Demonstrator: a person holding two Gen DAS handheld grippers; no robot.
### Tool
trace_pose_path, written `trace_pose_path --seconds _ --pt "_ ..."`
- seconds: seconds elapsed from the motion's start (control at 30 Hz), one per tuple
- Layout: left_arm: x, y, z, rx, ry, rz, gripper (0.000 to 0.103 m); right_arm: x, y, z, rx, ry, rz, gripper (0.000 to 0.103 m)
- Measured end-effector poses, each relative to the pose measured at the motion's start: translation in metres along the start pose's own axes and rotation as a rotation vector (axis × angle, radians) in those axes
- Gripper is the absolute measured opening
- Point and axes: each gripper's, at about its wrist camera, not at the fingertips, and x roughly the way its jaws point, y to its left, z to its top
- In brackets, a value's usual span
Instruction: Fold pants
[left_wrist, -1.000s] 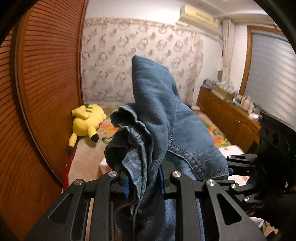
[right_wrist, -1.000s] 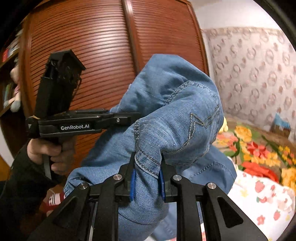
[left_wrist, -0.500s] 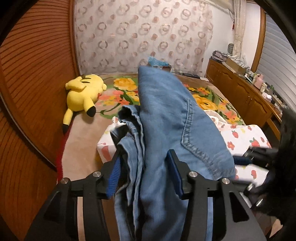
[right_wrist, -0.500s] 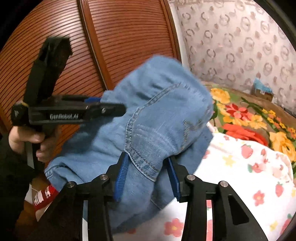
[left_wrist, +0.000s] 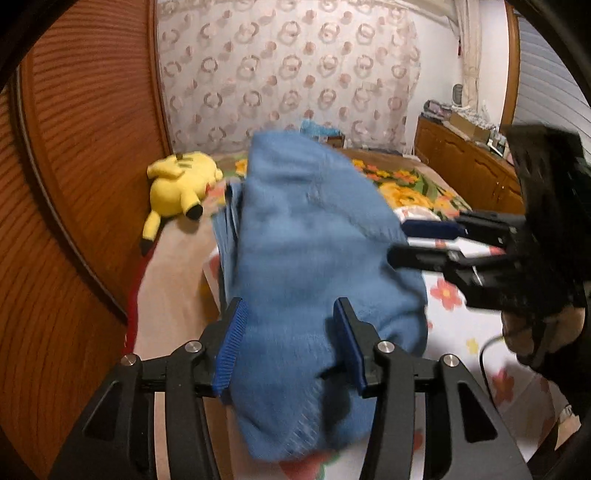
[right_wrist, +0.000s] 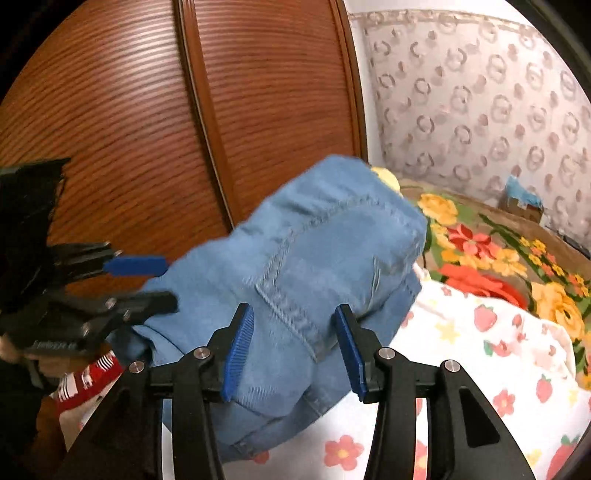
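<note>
The blue denim pants lie in a folded heap on the white flowered sheet of the bed; they also show in the right wrist view. My left gripper is open, its blue pads standing on either side of the denim. My right gripper is open too, its pads apart around the pocket seam. Each gripper shows in the other's view, the right gripper at the right and the left gripper at the left, both with jaws apart.
A yellow plush toy lies on the bed by the brown slatted wardrobe doors. A flowered blanket covers the far part of the bed. A wooden dresser stands along the right wall.
Both grippers have opened and let go of the pants. The pants have come down from held-up to lying on the bed.
</note>
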Motion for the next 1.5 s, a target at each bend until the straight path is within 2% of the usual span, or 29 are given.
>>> trace_pose_path --seconds 0.07,0.17,0.4,0.5,0.77,0.8,0.83,0.87,1.2,1.4,1.5 --pt "0.004 -0.001 -0.015 -0.001 0.015 0.027 0.050 0.001 -0.001 -0.004 0.002 0.026 -0.020 0.048" --pt "0.002 -0.002 -0.027 -0.028 0.012 0.026 0.050 -0.002 -0.001 -0.003 0.027 0.045 -0.016 0.048" --pt "-0.018 -0.008 -0.032 -0.056 -0.043 0.010 0.050 -0.024 0.000 0.005 0.042 0.002 -0.046 0.048" --pt "-0.027 -0.018 -0.032 -0.044 -0.072 0.010 0.051 -0.054 0.014 -0.013 0.044 -0.024 -0.055 0.048" --pt "-0.055 -0.051 -0.027 0.000 -0.153 -0.001 0.051 -0.104 0.029 -0.044 0.047 -0.076 -0.093 0.048" --pt "-0.059 -0.057 -0.027 0.009 -0.165 -0.003 0.060 -0.112 0.031 -0.048 0.045 -0.084 -0.100 0.048" --pt "-0.064 -0.063 -0.026 0.017 -0.185 -0.011 0.075 -0.118 0.032 -0.051 0.044 -0.091 -0.103 0.048" --pt "-0.068 -0.067 -0.026 0.020 -0.203 -0.014 0.078 -0.126 0.035 -0.054 0.044 -0.099 -0.107 0.048" --pt "-0.112 -0.118 -0.024 0.052 -0.320 -0.056 0.082 -0.213 0.051 -0.091 0.057 -0.191 -0.188 0.048" --pt "-0.134 -0.144 -0.026 0.059 -0.371 -0.049 0.082 -0.265 0.066 -0.117 0.057 -0.254 -0.266 0.059" --pt "-0.140 -0.156 -0.028 0.064 -0.370 -0.050 0.082 -0.285 0.073 -0.131 0.068 -0.277 -0.300 0.065"
